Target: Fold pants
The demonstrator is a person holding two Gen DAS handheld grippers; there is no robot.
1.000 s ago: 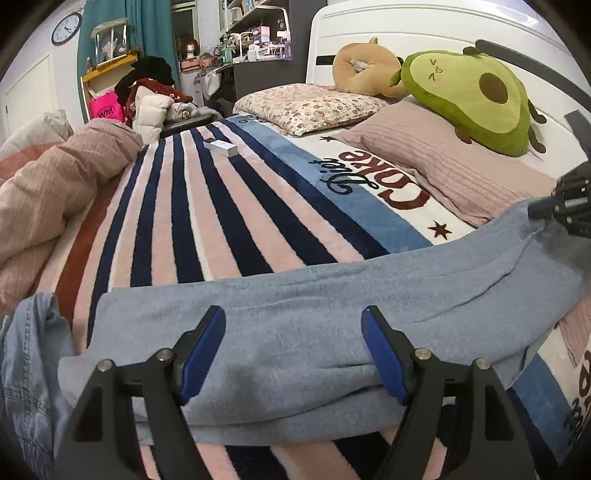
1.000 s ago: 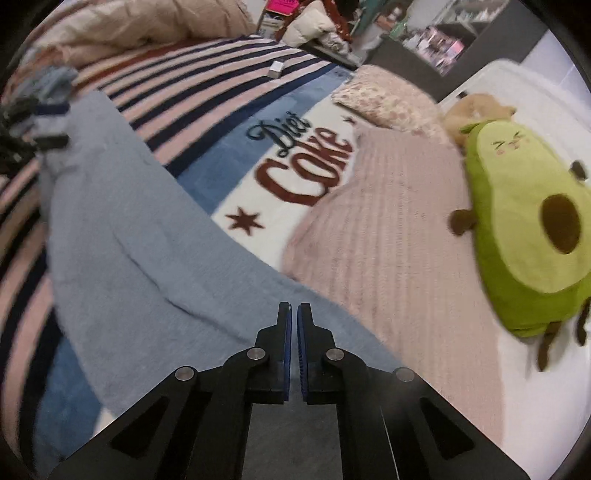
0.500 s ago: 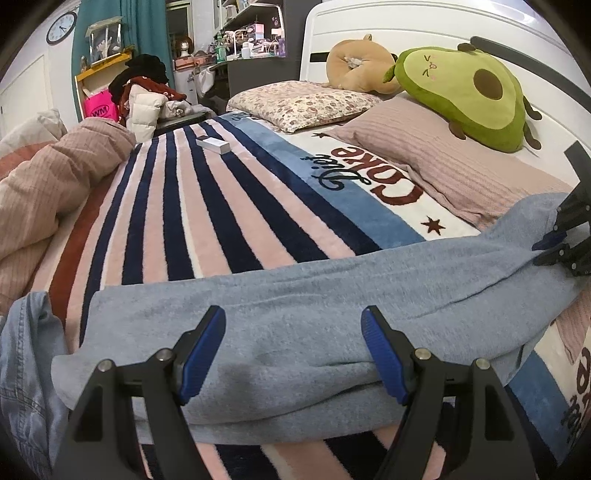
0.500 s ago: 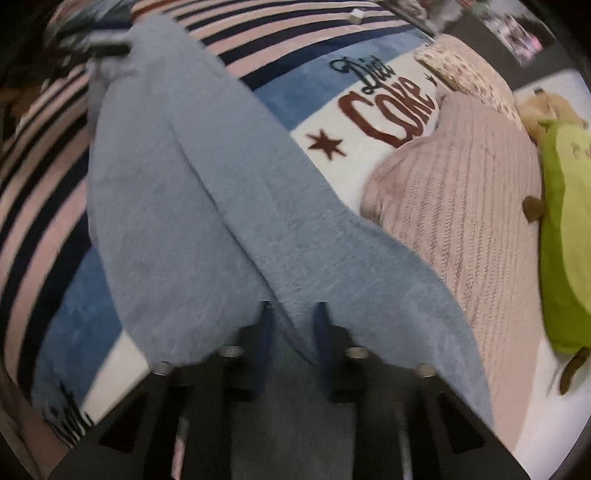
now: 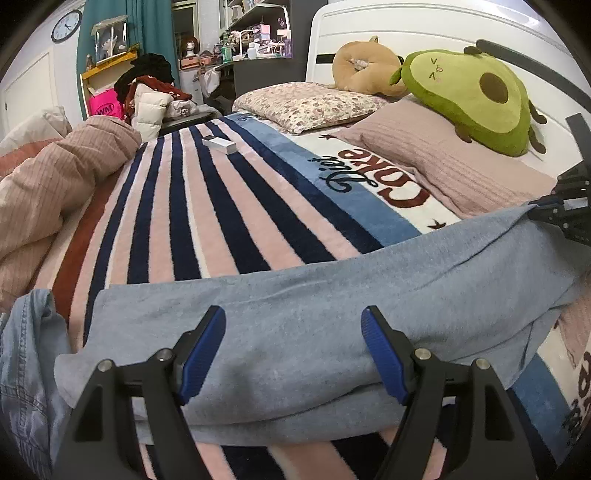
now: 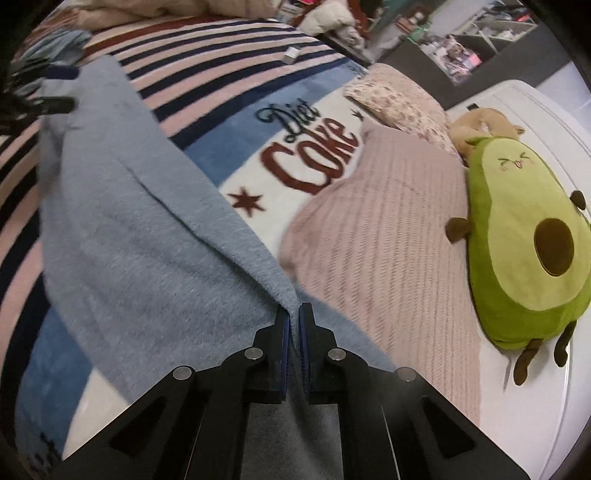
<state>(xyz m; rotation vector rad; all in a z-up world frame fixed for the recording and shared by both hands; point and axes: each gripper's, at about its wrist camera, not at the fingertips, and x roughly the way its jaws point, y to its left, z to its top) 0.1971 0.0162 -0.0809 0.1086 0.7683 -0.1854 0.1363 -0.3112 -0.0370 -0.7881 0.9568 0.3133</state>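
Light blue-grey pants [image 5: 295, 314] lie stretched across the striped Diet Coke blanket [image 5: 207, 221]; they also fill the left of the right wrist view [image 6: 147, 229]. My left gripper [image 5: 293, 350] is open, its blue pads straddling one end of the pants. My right gripper [image 6: 292, 325] is shut on the pants' other end, pinching a ridge of fabric and lifting it. It shows at the right edge of the left wrist view [image 5: 565, 218].
Denim jeans [image 5: 26, 362] lie at the left. A pink ribbed pillow [image 6: 384, 240], avocado plush [image 6: 528, 236], floral pillow [image 5: 314, 105] and white headboard [image 5: 388, 22] are at the bed's head. A small white box [image 5: 218, 144] sits on the blanket. A rumpled duvet [image 5: 48, 192] lies left.
My right gripper opened briefly, then shut again on the pants' end and raised it. The left gripper stayed open over the other end.
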